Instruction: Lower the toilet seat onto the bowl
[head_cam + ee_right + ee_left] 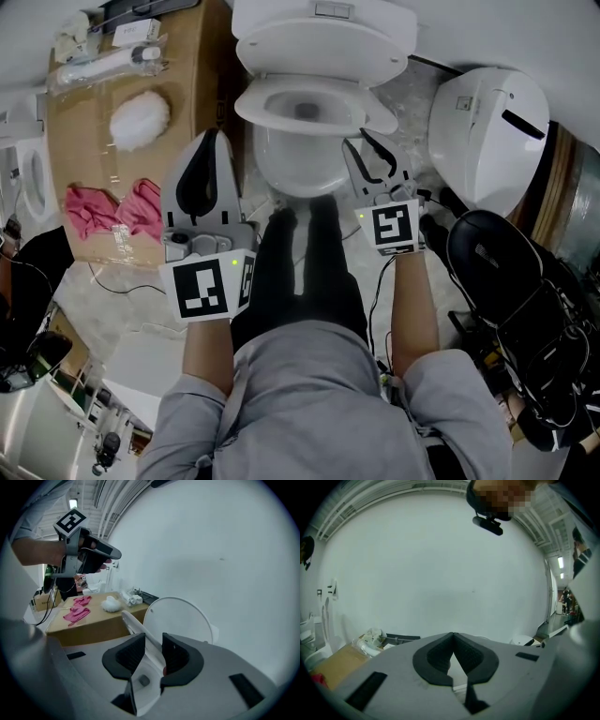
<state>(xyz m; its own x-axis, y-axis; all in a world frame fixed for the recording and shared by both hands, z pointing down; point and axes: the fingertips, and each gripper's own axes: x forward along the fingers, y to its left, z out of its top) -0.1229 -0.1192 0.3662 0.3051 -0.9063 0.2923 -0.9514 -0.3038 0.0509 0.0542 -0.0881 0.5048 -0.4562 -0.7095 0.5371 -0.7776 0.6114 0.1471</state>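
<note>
The white toilet bowl (295, 167) stands right in front of me, with its lid (323, 42) upright against the tank. The toilet seat (281, 111) is a white ring over the bowl; in the right gripper view the toilet seat (132, 622) slants up in front of the round lid (180, 620). My right gripper (363, 142) is at the seat's right front edge. The seat rim fills the gap of the right gripper (153, 641), and both pads lie against it. My left gripper (214, 138) is held left of the bowl, pointing at the wall. The left gripper (453, 637) is shut and holds nothing.
A cardboard box (89, 103) left of the toilet carries pink cloth (112, 211), a white puff (141, 119) and packaged items. A second white toilet unit (487, 131) and a black bag (511, 272) stand at the right. The person's black-clad legs (300, 272) stand in front of the bowl.
</note>
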